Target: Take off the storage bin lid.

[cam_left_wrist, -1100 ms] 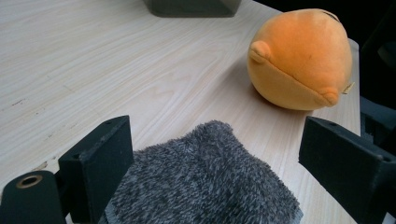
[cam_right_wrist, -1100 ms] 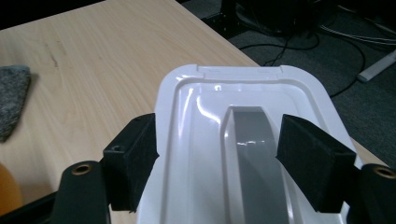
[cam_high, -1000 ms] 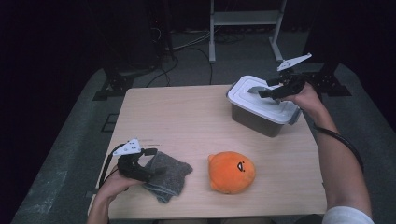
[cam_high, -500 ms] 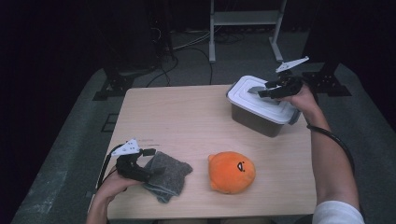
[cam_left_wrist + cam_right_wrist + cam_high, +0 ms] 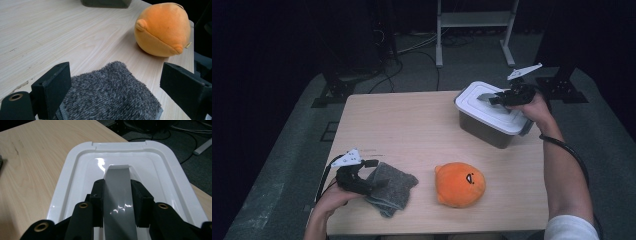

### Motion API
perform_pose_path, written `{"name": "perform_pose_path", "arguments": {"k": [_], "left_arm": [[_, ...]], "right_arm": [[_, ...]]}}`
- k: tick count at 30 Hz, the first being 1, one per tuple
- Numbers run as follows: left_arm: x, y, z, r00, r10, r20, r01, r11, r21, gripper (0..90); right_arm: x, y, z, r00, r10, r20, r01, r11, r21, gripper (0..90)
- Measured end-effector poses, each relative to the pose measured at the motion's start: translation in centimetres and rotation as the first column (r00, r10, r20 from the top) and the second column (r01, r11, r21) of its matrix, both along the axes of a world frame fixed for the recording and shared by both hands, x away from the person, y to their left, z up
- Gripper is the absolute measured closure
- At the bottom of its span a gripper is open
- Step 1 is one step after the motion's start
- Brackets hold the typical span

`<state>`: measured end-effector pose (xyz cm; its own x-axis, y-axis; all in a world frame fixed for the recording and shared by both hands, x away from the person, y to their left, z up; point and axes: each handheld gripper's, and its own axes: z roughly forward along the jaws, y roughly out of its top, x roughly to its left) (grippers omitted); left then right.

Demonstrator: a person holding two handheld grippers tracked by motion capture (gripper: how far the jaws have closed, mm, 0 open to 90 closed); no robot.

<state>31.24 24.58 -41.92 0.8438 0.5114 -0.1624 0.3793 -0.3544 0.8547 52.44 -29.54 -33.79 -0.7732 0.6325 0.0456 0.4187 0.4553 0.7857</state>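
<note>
The right gripper (image 5: 117,200) has just been closing; its jaws now pinch the grey handle (image 5: 117,195) of the white plastic lid (image 5: 492,102) on the dark storage bin (image 5: 484,131) at the table's far right, apparently to lift it; the left gripper (image 5: 115,100) rests wide open over the grey fuzzy cloth (image 5: 112,92), gripping nothing.

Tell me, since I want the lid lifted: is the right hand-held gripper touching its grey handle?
Touching. In the right gripper view, the right hand-held gripper has just closed, both pads pressing the grey handle's sides.
</note>
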Motion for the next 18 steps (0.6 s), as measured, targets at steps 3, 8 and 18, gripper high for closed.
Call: {"name": "perform_pose_path", "arguments": {"k": [3,8,18], "left_arm": [[0.0,0.0,0.0,1.0000,0.000,0.000,0.000,1.0000,0.000,9.2],[-0.1,-0.1,0.0,1.0000,-0.002,0.001,0.002,1.0000,0.001,9.2],[-0.1,-0.2,0.0,1.0000,-0.005,-0.001,0.005,1.0000,0.004,9.2]], "right_arm": [[-0.2,0.1,0.0,0.9999,0.012,-0.006,-0.012,1.000,0.001,65.5],[-0.7,0.7,0.2,0.9988,0.049,0.000,-0.049,0.999,-0.011,65.6],[-1.5,2.0,0.2,0.9921,0.126,-0.005,-0.126,0.992,-0.012,65.6]]}}
